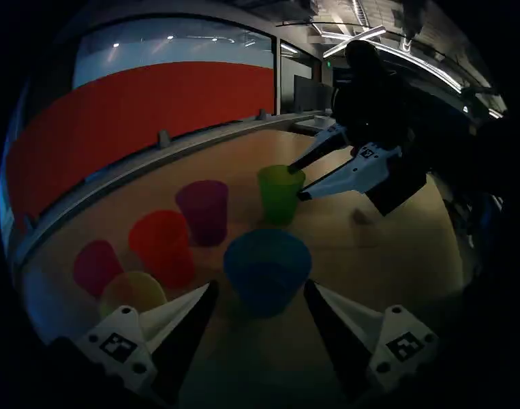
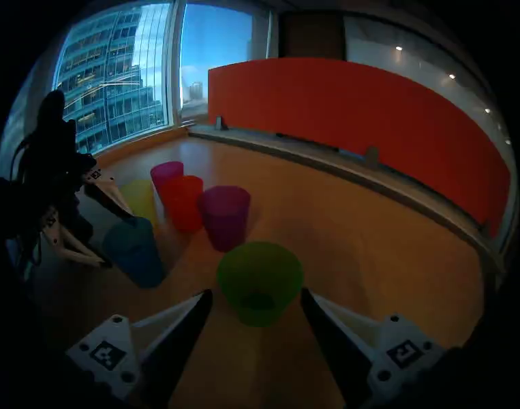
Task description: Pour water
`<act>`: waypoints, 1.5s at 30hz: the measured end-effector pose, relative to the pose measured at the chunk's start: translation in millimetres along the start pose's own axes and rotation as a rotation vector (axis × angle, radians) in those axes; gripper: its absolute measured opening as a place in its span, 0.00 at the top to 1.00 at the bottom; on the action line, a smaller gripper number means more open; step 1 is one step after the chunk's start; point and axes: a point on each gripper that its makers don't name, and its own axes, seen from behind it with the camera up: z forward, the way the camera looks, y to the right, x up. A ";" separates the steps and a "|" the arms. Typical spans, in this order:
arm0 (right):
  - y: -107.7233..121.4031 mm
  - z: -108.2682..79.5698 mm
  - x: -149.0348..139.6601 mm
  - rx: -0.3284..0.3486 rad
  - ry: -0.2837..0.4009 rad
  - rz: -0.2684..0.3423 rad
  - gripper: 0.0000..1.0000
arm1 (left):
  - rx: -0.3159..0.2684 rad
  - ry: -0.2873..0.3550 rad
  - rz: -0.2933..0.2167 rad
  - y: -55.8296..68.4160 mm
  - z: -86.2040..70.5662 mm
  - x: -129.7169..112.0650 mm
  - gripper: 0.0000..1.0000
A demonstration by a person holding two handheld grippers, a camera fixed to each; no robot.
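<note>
Six translucent plastic tumblers stand upright on the wooden tabletop (image 1: 396,273). From the left in the left gripper view: a pink cup (image 1: 95,266) at the table's edge; a yellow cup (image 1: 132,293) just in front of it; a red cup (image 1: 162,247); a purple cup (image 1: 203,211) just behind the red one; a blue cup (image 1: 266,269) nearest the camera; a green cup (image 1: 280,194) farther back. The light is too dim to tell whether any cup holds water; in the right gripper view the green cup (image 2: 260,279) shows a darker patch at its bottom that may be just its base.

The left gripper (image 1: 258,286) has its fingers spread wide, with the blue cup between the tips; the right gripper view shows it (image 2: 118,238) straddling the blue cup (image 2: 138,255) the same way; contact cannot be judged. The right gripper (image 2: 254,294) is equally wide apart, one finger on each side of the green cup; from the left gripper view its (image 1: 297,182) tips sit at the cup's rim, pressing not evident. A red wall panel (image 1: 137,109) runs behind the table.
</note>
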 end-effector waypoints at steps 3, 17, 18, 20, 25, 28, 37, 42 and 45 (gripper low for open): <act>1.1 3.2 -0.7 0.001 -0.004 -0.001 0.00 | -0.007 -0.006 -0.001 1.3 4.1 -0.8 0.07; 6.4 19.1 -2.3 0.005 -0.025 -0.004 0.00 | -0.005 -0.014 0.010 1.6 20.5 1.8 0.07; 6.8 20.1 -2.2 0.004 -0.025 -0.004 0.00 | -0.004 -0.014 0.011 1.4 21.3 2.2 0.07; 7.4 21.8 -1.7 0.004 -0.025 -0.005 0.00 | -0.004 -0.013 0.013 1.1 22.6 2.9 0.07; 7.8 24.6 -1.1 0.006 -0.026 -0.006 0.00 | 0.000 -0.011 0.021 0.8 25.4 4.5 0.07; 7.8 25.7 -1.7 0.008 -0.030 -0.007 0.00 | 0.004 -0.009 0.021 0.6 26.3 5.5 0.07; 9.9 27.3 -2.0 0.003 -0.029 -0.012 0.03 | 0.026 -0.008 0.024 0.5 27.5 6.9 0.10; 10.8 27.0 -2.5 0.002 -0.027 -0.010 0.11 | 0.025 -0.006 0.019 2.2 28.1 7.9 0.15; 10.3 26.0 -2.9 0.004 -0.026 -0.011 0.11 | 0.025 -0.005 0.018 1.8 27.7 7.7 0.15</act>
